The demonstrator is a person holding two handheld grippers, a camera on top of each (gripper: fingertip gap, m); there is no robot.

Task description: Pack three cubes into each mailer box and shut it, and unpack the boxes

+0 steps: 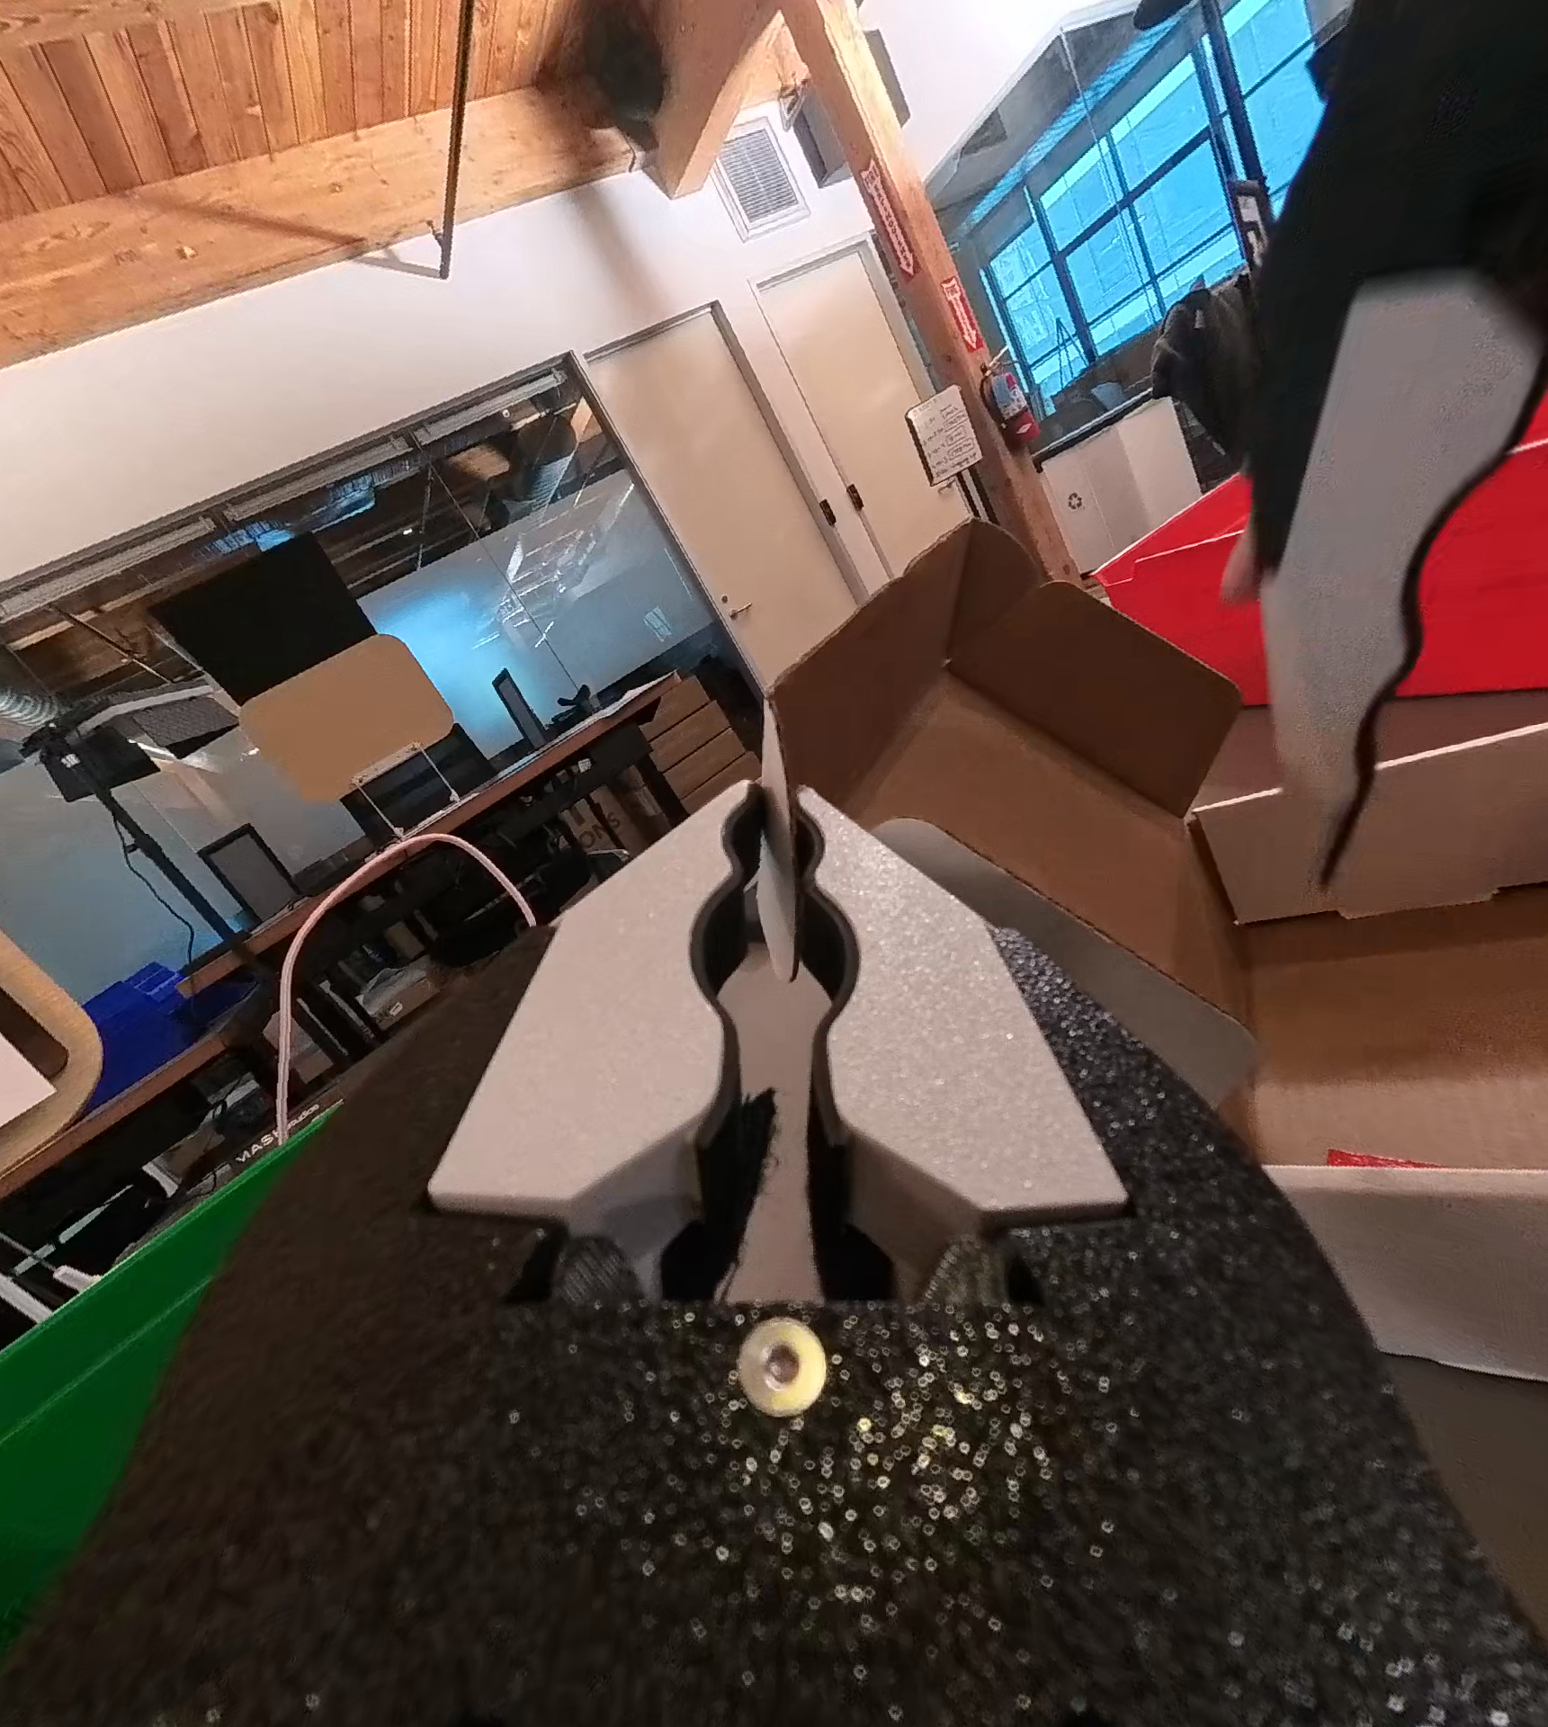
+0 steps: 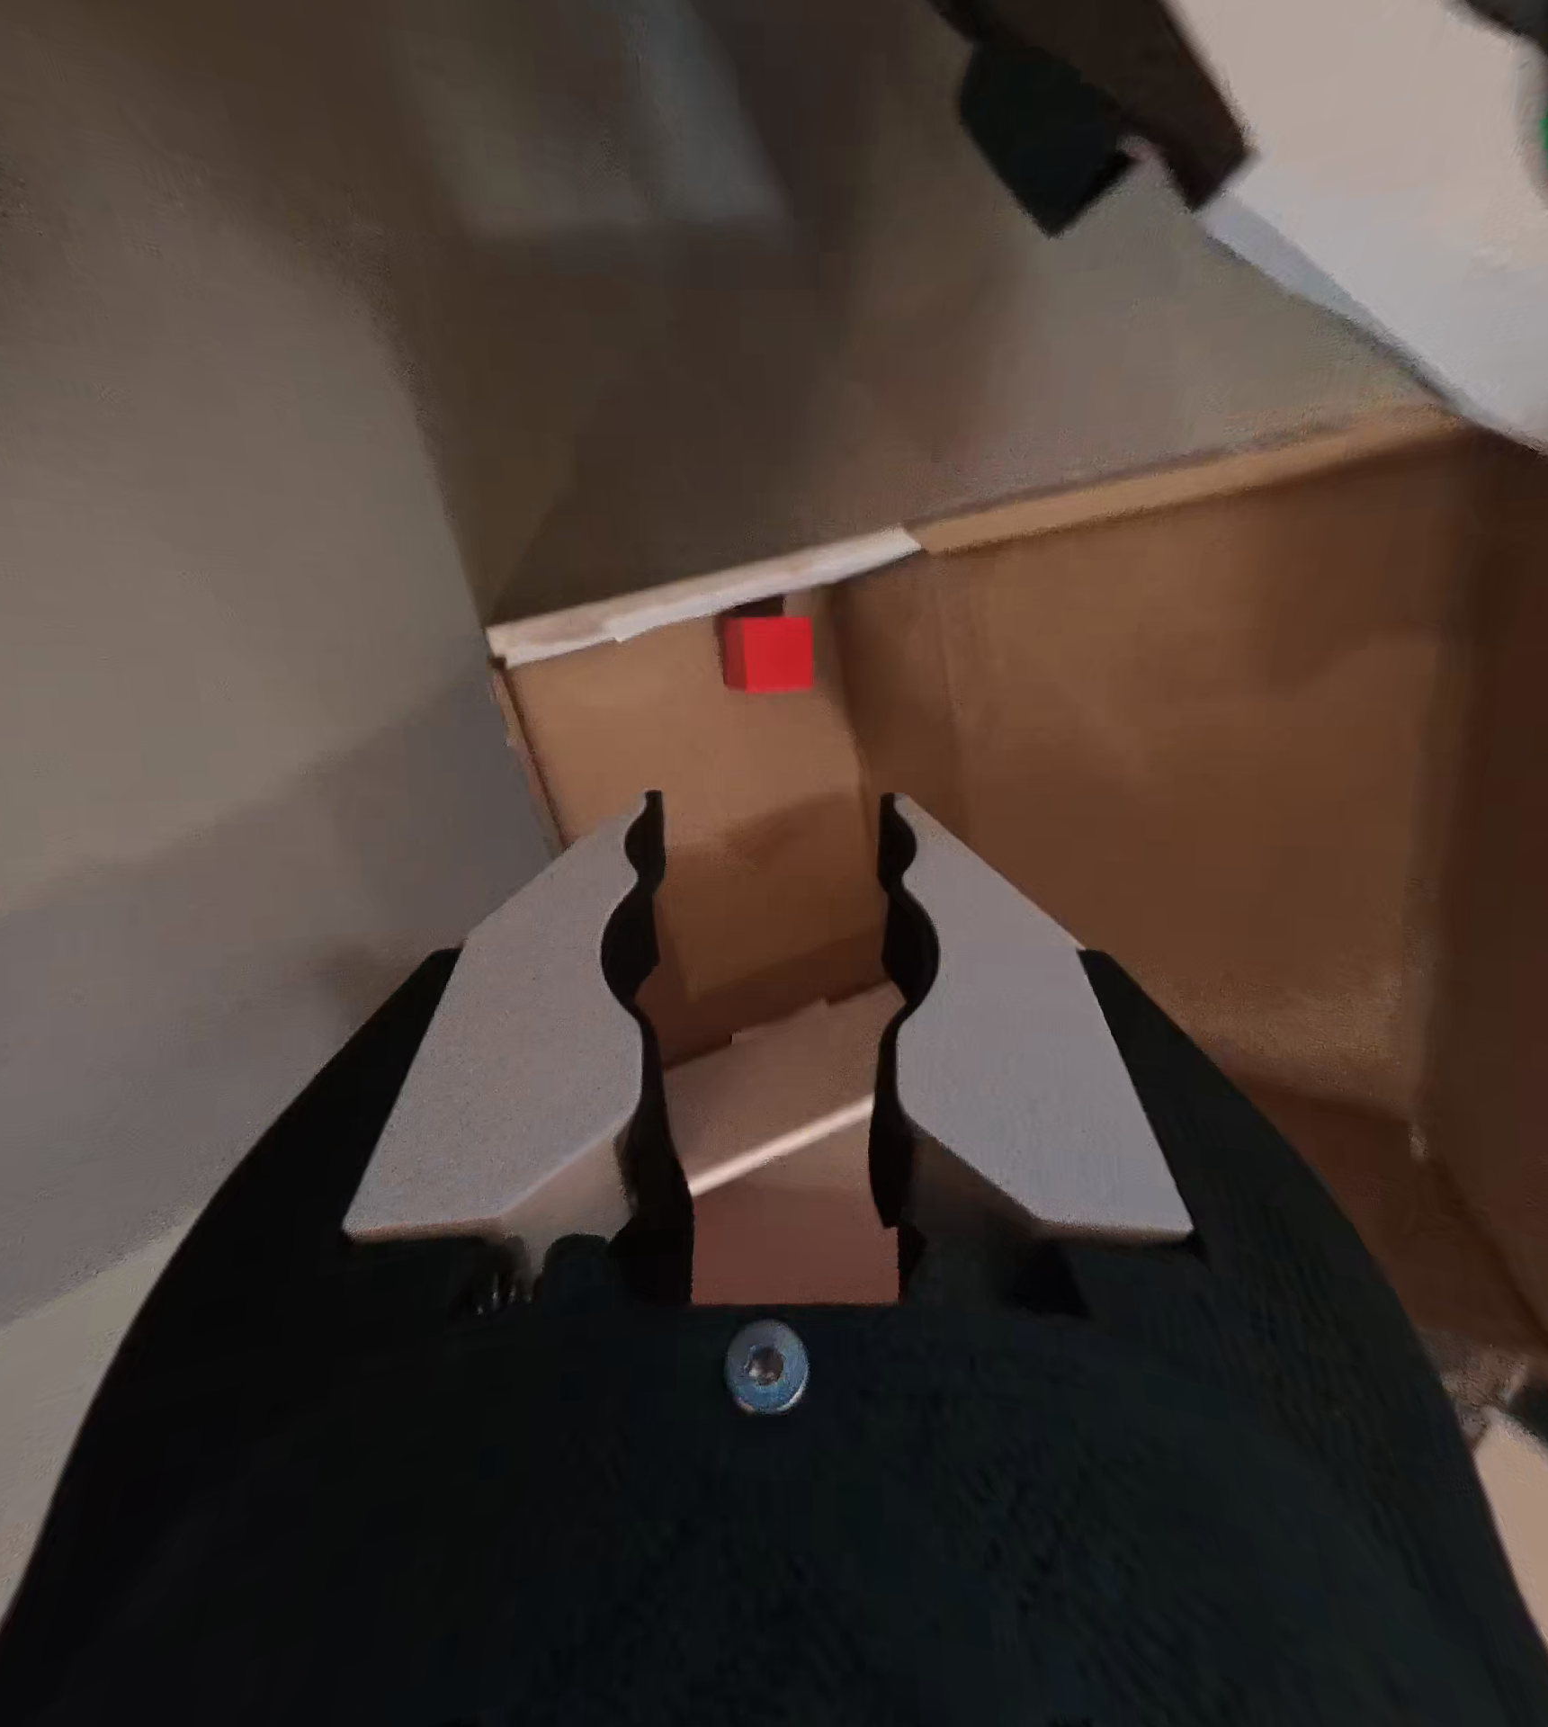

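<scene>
the left gripper has its jaws clamped on a thin cardboard flap of an open mailer box, the flap standing edge-on between the grey fingers. the box stretches off toward 2 o'clock in the left wrist view, brown inside and pale outside. a second open box lies at 3 o'clock, with a red bin behind it toward 1 o'clock and a green bin at 8 o'clock. the right gripper hangs in from 1 o'clock over the boxes.

in the right wrist view, the right gripper has its jaws apart, nothing between them, pointing down into a brown box. a red cube sits at 12 o'clock from the fingertips, well apart from them, against the box's far wall by a corner. the grey surface shows at 9 o'clock. the view is blurred.
</scene>
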